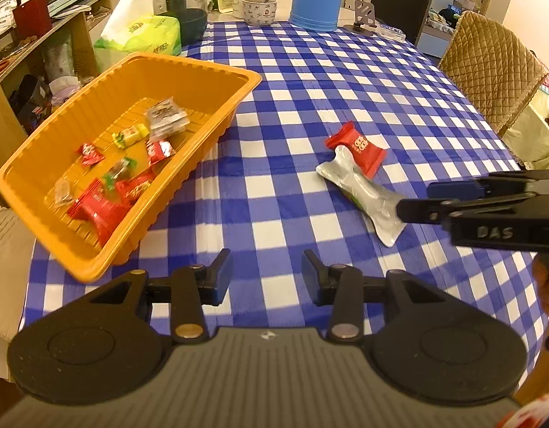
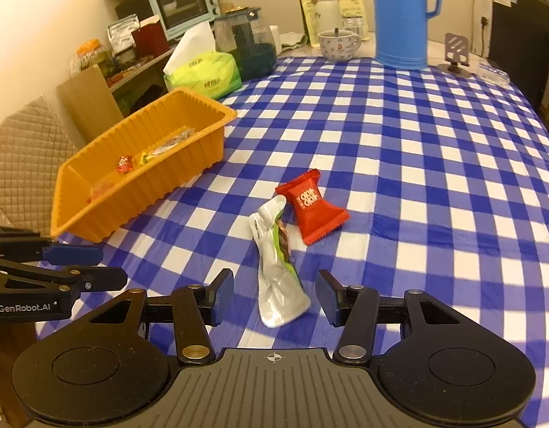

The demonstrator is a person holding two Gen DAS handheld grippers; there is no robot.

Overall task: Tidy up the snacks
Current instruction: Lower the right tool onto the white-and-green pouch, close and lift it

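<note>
Checked blue-and-white cloth covering the worktop point(image 2: 417, 164), lit warm and dim. Nearest, right tongs point(image 2: 274, 297) standing wide and holding nothing, straddling the near end of the silver pouch point(image 2: 280, 278) without pressing on it. Left tongs point(image 1: 266, 273) standing narrower but open, also carrying nothing, hanging over bare cloth just beside the near corner of the orange bin point(image 1: 96, 260).

Risking, on closing: pads skidding off the slick, crumpled foil, or pinching only the loose tail so the pouch droops and slips out mid-carry. Also risking dragging the red snack packet point(image 2: 312, 210), lying against the pouch's far end, across the cloth. Possibly bunching the cloth between the pads if dropping too low.

Crowding a little: both tongs working close together, so possibly bumping on the way to the bin, which is already holding several small red, yellow and clear packets.

Farther back, nothing blocking the short path: green tissue pack point(image 2: 203, 71), dark jug point(image 2: 251, 44), patterned mug point(image 2: 337, 44), tall blue flask point(image 2: 403, 14), phone stand point(image 2: 454, 53), all standing well apart from the pouch.
</note>
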